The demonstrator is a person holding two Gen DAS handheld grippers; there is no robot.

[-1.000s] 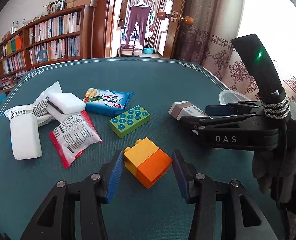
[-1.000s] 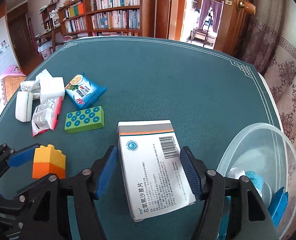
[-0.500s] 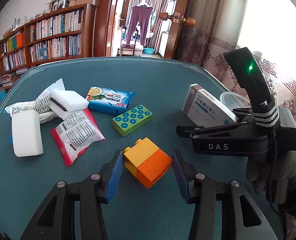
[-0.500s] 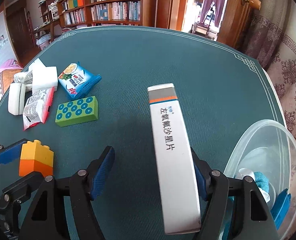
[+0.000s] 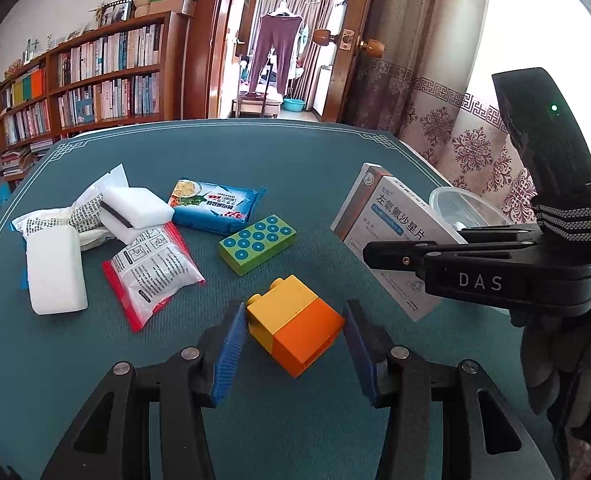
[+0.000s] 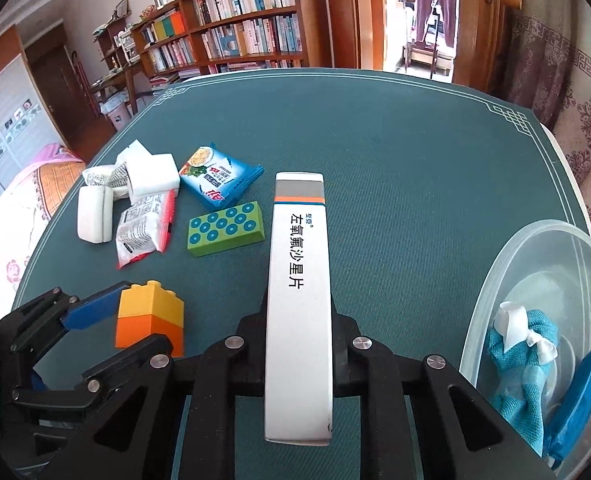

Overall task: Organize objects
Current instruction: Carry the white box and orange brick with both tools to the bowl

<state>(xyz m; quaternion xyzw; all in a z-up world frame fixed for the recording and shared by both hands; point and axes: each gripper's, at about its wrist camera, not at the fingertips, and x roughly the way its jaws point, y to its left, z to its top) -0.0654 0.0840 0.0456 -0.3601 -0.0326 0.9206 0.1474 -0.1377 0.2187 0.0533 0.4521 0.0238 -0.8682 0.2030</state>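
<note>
R tongs (image 6: 297, 340) have just clamped onto the white medicine box (image 6: 298, 300), now gripped on edge w/ its narrow side up, lifted clear of the green bench (image 6: 415, 160). Seen from the L cam, the box (image 5: 395, 236) tilts above the bench, R tongs' arm across its lower part. L tongs (image 5: 293, 344) sit released, blue pads either side of the yellow/orange block (image 5: 295, 324); pads not pressing it, block rests on bench. To the R, near the box: clear plastic tub (image 6: 543, 248) w/ a blue cloth (image 6: 523, 356) inside. Further out: green studded brick (image 6: 225, 228), then blue snack pack (image 6: 219, 180), red-edged sachet (image 6: 145, 232), white sponges (image 6: 95, 214). Bookshelf (image 6: 235, 32) behind.
</note>
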